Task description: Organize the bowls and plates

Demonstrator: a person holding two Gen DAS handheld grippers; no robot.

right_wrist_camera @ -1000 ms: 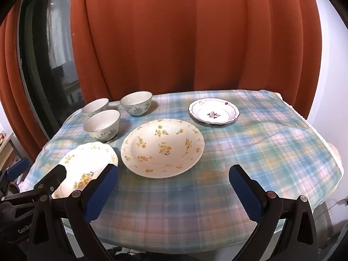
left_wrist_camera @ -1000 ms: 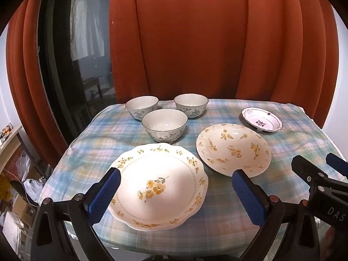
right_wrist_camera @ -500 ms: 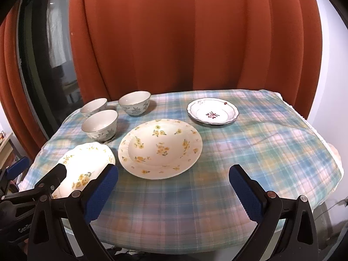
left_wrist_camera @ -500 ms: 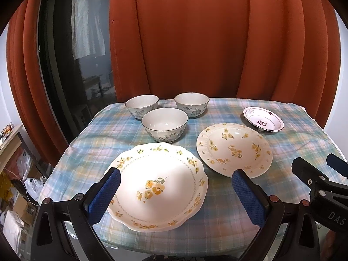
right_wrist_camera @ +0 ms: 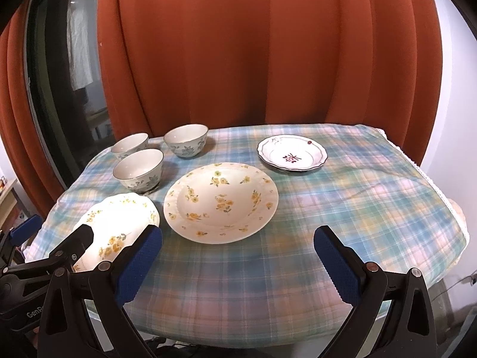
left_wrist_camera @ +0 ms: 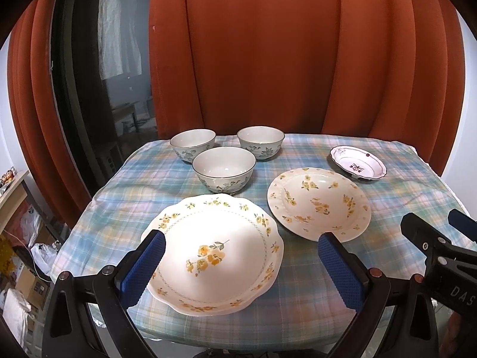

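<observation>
Three floral bowls stand at the table's back left: the nearest bowl (left_wrist_camera: 224,170) (right_wrist_camera: 138,170), the left bowl (left_wrist_camera: 193,143) (right_wrist_camera: 130,145) and the right bowl (left_wrist_camera: 260,141) (right_wrist_camera: 186,139). A scalloped yellow-flower plate (left_wrist_camera: 214,253) (right_wrist_camera: 117,232) lies front left. A round yellow-flower plate (left_wrist_camera: 318,204) (right_wrist_camera: 220,201) lies mid-table. A small purple-flower plate (left_wrist_camera: 357,164) (right_wrist_camera: 292,155) sits at the back right. My left gripper (left_wrist_camera: 241,264) is open and empty, hovering over the scalloped plate's near edge. My right gripper (right_wrist_camera: 238,261) is open and empty above the front of the table.
A plaid tablecloth (right_wrist_camera: 357,208) covers the table. Orange curtains (left_wrist_camera: 268,59) hang behind it. A dark window (left_wrist_camera: 89,89) is at the left. The right gripper's body (left_wrist_camera: 441,253) shows at the left view's right edge, and the left gripper's body (right_wrist_camera: 44,256) at the right view's left edge.
Both grippers have drifted slightly; the view of the table shifts a little. Nothing on the table has moved, and both grippers stay open.
</observation>
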